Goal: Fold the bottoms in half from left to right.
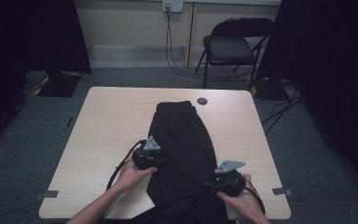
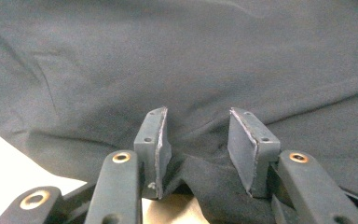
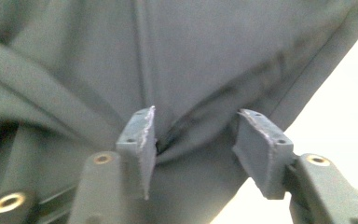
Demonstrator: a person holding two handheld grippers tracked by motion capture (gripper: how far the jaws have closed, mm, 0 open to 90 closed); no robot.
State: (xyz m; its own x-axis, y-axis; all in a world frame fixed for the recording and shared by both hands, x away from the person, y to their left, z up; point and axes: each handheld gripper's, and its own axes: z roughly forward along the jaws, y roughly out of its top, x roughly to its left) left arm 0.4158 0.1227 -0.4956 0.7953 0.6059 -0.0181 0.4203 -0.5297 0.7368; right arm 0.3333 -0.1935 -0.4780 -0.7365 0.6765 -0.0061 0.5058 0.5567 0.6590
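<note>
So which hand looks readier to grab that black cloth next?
Left, probably. The left tongs already have a bunched fold of the black cloth between their pads, not yet pinched. The right tongs straddle flatter fabric by the cloth's edge, with less gathered to grip.

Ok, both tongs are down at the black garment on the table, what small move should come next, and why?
Probably close the left tongs on the fold of the black garment bunched between its pads. The jaws stand apart with cloth between them, not yet pinched. The right tongs also stand open over the garment's edge near the table, so they should likely close next before any lifting.
</note>
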